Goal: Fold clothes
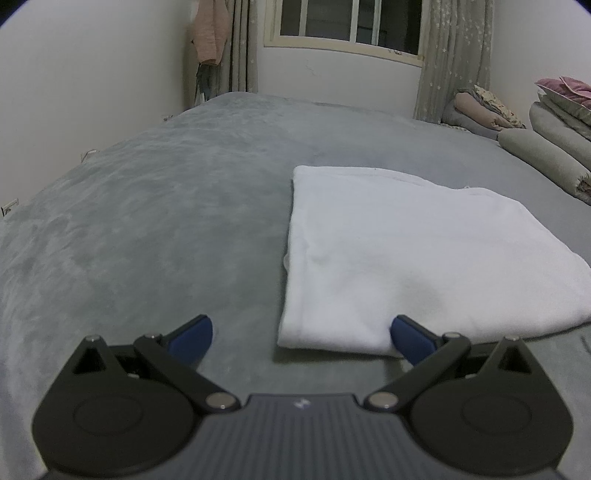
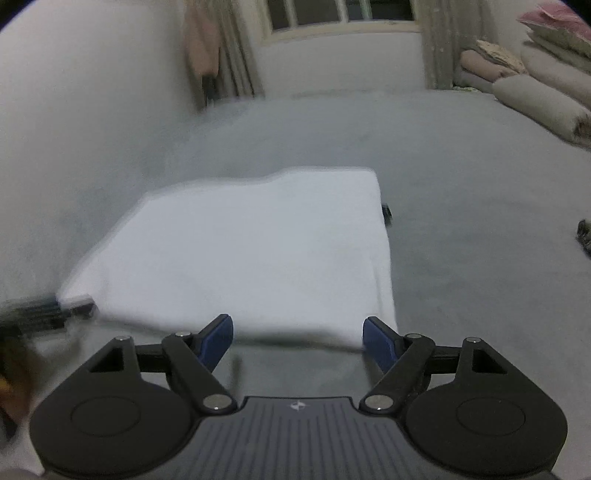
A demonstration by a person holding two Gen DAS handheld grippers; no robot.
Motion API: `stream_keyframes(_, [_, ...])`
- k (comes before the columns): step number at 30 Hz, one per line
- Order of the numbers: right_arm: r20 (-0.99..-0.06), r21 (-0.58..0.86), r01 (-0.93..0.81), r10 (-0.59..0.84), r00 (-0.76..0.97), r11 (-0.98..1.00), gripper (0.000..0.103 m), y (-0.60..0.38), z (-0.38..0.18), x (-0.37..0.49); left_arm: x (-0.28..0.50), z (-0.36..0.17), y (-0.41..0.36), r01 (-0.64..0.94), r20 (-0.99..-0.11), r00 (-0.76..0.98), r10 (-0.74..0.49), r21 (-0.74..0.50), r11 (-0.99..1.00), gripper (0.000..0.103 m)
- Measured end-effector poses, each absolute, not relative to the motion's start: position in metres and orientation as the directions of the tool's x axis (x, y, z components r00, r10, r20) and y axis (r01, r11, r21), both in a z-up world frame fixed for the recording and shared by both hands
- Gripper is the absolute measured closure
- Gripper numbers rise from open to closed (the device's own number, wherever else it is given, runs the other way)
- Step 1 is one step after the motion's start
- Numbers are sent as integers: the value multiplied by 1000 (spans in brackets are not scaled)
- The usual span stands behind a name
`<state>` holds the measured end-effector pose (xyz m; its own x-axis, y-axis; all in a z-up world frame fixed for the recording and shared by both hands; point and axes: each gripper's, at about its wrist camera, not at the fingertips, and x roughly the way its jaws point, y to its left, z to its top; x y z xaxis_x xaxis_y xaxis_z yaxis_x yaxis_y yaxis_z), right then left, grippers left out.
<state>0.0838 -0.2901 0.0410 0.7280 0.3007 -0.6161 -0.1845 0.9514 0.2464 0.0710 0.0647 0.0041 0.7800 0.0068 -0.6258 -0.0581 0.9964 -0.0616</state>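
Note:
A white cloth (image 1: 406, 240), folded into a flat rectangle, lies on the grey bed cover (image 1: 147, 221). My left gripper (image 1: 301, 334) is open at the cloth's near left corner. That corner lies between its blue pads, and the right pad (image 1: 410, 338) overlaps the near edge. In the right wrist view the cloth (image 2: 258, 251) looks blurred. My right gripper (image 2: 297, 339) stands open just short of its near right edge, with nothing pinched. The left gripper (image 2: 74, 305) shows as a dark blur at the cloth's left corner.
Rolled and stacked bedding (image 1: 554, 147) lines the bed's far right side. A small dark object (image 2: 386, 214) sits against the cloth's right edge, and another dark thing (image 2: 585, 236) lies at the far right. A window (image 1: 347, 26), curtains and a wall close the far side.

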Motion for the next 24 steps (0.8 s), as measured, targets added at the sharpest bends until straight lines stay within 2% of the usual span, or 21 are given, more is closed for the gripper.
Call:
stream_keyframes(3, [-599,470,-31,345,723,882,27,-319,29,89,70,11,72,-94,-631,776,-11,-133,987,0])
stream_keyframes(4, [-594,522,10,355,722,853,31,-327,26,90,69,13,76,-103,-630,776,-19,-157,982,0])
stream_keyframes(5, [-592,526,16,353,724,850,38,-328,27,92,69,16,80,-114,-630,776,-25,-179,977,0])
stream_keyframes(8, [-589,539,34,347,730,842,49,-330,29,98,73,19,97,-185,-632,775,-10,-242,953,0])
stream_keyframes(10, [-596,534,50,333,730,844,51,-326,28,99,75,14,105,-200,-635,772,-20,-274,941,0])
stream_keyframes(15, [-616,505,76,297,730,860,51,-332,43,93,75,15,93,-194,-645,763,35,-177,965,0])
stream_keyframes(20, [-582,429,-28,300,756,903,51,-312,51,90,68,28,87,-238,-626,777,74,-182,954,0])
stream_keyframes(24, [-589,330,-108,294,753,938,53,-281,46,95,62,38,46,-142,-591,805,46,-117,983,0])
